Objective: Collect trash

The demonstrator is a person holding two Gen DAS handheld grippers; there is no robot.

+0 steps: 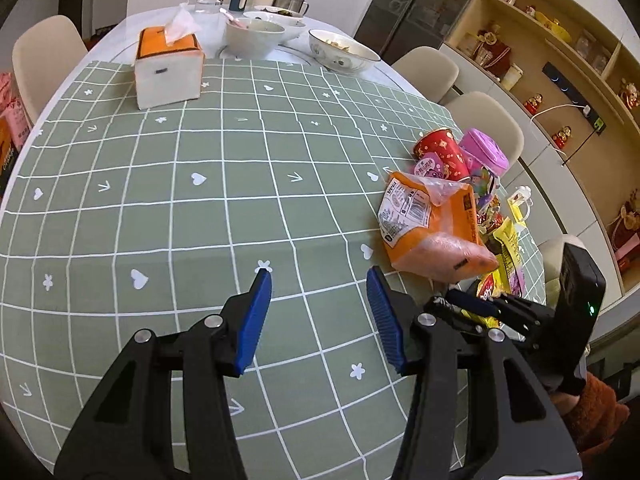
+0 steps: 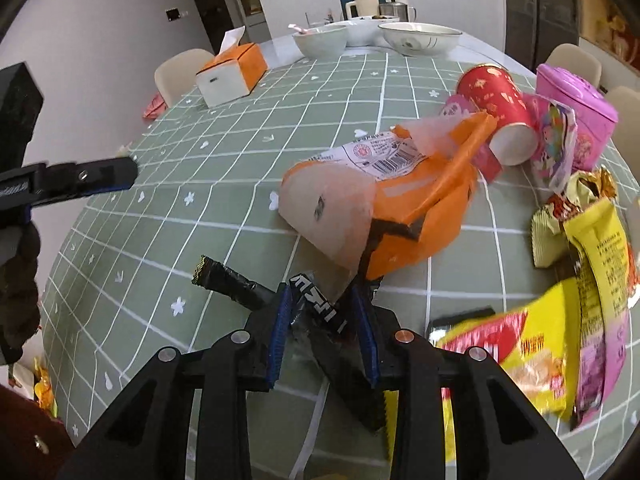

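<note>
Right tool (image 2: 323, 300): clenched on a black wrapper (image 2: 320, 312), pinched between the 2 blue pads; the wrapper's twisted end sticks out to the left past the fingers, and its long axis runs roughly crosswise and back toward the camera.
Left tool (image 1: 320, 284): released, jaws wide apart, nothing between them, hanging over bare green worktop (image 1: 160, 200).
Trash pile: an orange bag (image 2: 400, 208) lies just ahead of the right tool, its long axis slanting from near-left to far-right; beyond it a red paper cup (image 2: 496, 108) on its side, a pink lidded tub (image 2: 576, 108), and yellow snack packets (image 2: 592, 264) to the right.
Key relation: the pile lies to the right and ahead of the left tool, and straight in front of the right tool, so the right is nearer but already loaded.
Judged next: the free left tool would need to swing right toward the orange bag, closing across its short side.
Not trash, far end: tissue box (image 1: 168, 68) and bowls (image 1: 344, 52), well apart from both tools.
</note>
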